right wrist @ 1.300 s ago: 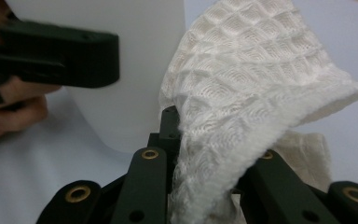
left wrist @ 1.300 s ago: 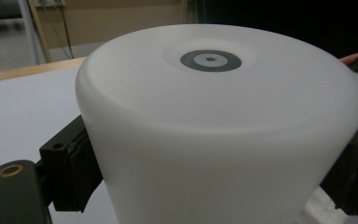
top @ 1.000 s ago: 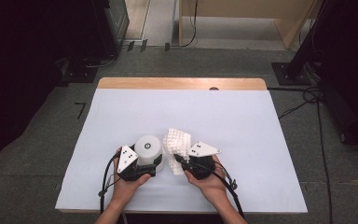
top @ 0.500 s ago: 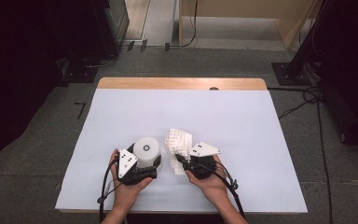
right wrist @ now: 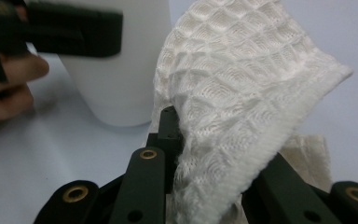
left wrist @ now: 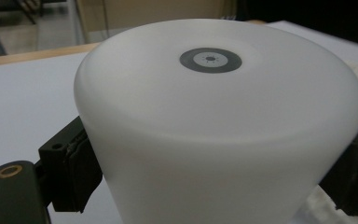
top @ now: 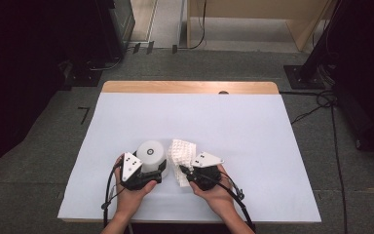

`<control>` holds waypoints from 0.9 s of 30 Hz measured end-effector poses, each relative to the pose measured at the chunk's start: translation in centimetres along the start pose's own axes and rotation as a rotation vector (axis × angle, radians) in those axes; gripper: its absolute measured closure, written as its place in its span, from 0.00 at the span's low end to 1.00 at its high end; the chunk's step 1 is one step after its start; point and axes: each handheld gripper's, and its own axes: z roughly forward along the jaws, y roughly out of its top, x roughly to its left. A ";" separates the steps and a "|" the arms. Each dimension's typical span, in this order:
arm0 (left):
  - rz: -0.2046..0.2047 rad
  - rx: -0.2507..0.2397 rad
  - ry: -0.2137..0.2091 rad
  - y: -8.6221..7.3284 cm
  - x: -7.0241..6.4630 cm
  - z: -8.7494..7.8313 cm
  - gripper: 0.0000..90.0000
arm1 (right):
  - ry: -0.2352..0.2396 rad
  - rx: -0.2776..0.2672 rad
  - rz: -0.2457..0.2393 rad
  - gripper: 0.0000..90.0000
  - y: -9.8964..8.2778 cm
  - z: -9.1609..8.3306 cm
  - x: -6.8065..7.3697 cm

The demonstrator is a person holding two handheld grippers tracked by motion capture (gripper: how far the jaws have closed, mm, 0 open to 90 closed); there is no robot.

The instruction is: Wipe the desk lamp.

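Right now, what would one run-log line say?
left gripper: shut on cup | right gripper: shut on cloth | cloth beside cup, on table

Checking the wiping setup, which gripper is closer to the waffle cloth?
Right. The right gripper is shut on the waffle cloth; the left gripper clamps the white cup beside it.

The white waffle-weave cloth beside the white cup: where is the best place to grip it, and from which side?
Grip the white waffle-weave cloth at its thick hemmed edge, coming from the person's side, away from the upturned white plastic cup. The cloth stands bunched and raised, so this free edge offers a firm fold. The right tongs are shut on it there; the left tongs clamp the cup's sides.
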 end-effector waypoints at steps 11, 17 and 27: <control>0.047 0.017 -0.164 0.1 -0.4 0.4 0.10 | -0.010 -0.064 0.025 0.84 0.8 -0.7 1.0; 0.056 0.016 -0.178 0.2 -0.8 0.5 0.10 | -0.023 -0.156 0.002 0.84 1.9 -2.8 1.1; 0.053 0.010 -0.176 0.5 -0.5 0.2 0.10 | -0.027 -0.010 0.031 0.84 0.3 -0.1 0.6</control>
